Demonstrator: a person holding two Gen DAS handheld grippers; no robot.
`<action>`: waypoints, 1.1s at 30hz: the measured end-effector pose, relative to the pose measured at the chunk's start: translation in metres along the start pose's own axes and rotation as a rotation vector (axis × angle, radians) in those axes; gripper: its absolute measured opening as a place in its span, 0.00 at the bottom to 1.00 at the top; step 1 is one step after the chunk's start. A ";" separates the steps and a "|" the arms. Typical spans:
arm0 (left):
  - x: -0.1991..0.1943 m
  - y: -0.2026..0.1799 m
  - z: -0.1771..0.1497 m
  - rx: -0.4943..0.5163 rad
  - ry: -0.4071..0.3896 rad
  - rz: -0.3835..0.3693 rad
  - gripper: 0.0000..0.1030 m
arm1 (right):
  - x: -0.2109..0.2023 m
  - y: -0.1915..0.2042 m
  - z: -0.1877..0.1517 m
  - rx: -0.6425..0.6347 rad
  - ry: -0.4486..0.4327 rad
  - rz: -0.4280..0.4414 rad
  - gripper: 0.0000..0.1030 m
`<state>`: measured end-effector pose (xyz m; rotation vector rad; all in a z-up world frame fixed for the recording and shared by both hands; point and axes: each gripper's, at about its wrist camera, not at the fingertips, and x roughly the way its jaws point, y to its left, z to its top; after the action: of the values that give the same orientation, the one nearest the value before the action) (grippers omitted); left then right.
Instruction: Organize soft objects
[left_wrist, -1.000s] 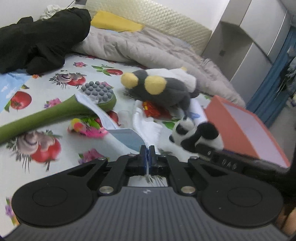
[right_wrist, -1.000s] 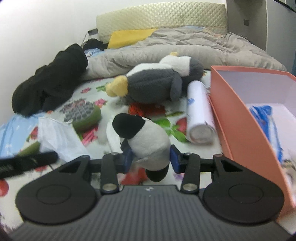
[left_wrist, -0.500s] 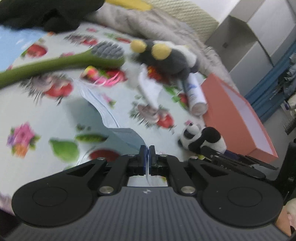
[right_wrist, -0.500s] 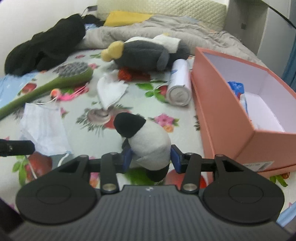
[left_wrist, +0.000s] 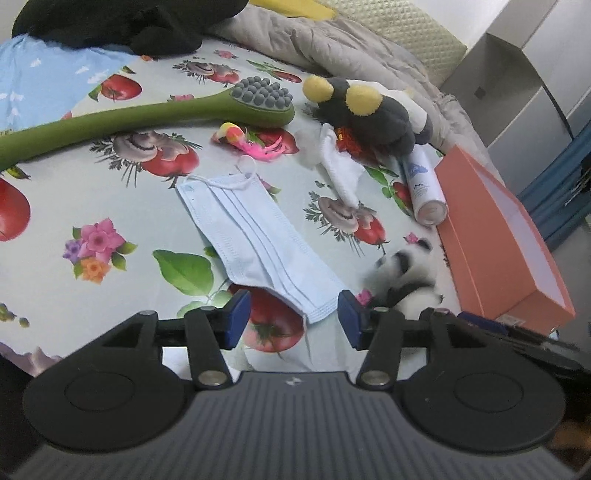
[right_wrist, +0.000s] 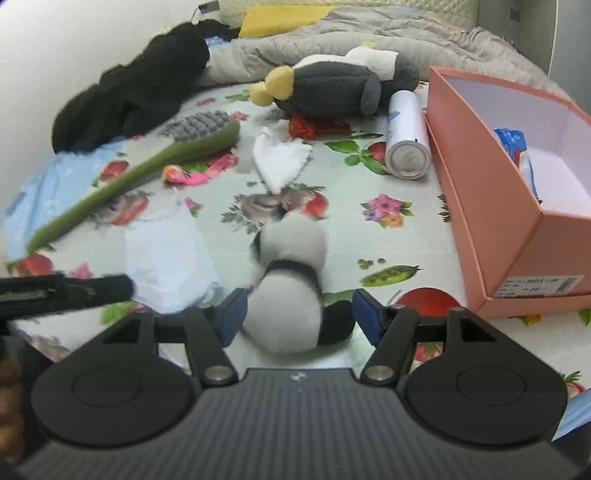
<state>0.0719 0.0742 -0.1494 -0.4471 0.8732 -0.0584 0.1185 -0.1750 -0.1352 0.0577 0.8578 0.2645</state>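
A light blue face mask (left_wrist: 255, 236) lies flat on the fruit-print sheet, its near corner between the fingers of my open left gripper (left_wrist: 293, 319). It also shows in the right wrist view (right_wrist: 166, 258). A small panda plush (right_wrist: 288, 291) lies blurred on the sheet between the fingers of my open right gripper (right_wrist: 299, 317), loose from the pads. It shows in the left view (left_wrist: 402, 273) too. A grey penguin plush (left_wrist: 369, 110) and a white cloth (left_wrist: 340, 170) lie further back.
An orange box (right_wrist: 480, 177) stands open at the right with blue packets inside. A white spray can (right_wrist: 406, 136) lies beside it. A green long-handled brush (left_wrist: 147, 114), a pink toy (left_wrist: 251, 142), black clothes (right_wrist: 140, 92) and a grey duvet (left_wrist: 332, 44) lie behind.
Both grippers have opened. The left let go of the face mask, which now lies flat on the sheet. The right let go of the panda plush, which dropped onto the sheet.
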 end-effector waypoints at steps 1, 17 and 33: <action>0.001 0.000 0.001 -0.009 0.002 -0.005 0.64 | -0.002 -0.001 0.001 0.009 -0.013 0.014 0.64; 0.034 -0.010 0.011 -0.119 0.005 0.077 0.69 | 0.037 0.001 0.006 0.011 0.033 0.051 0.42; 0.063 -0.032 0.007 0.066 0.002 0.169 0.72 | 0.033 -0.014 0.004 -0.015 0.002 -0.017 0.40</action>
<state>0.1223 0.0335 -0.1784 -0.3103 0.9054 0.0675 0.1448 -0.1795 -0.1597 0.0360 0.8579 0.2555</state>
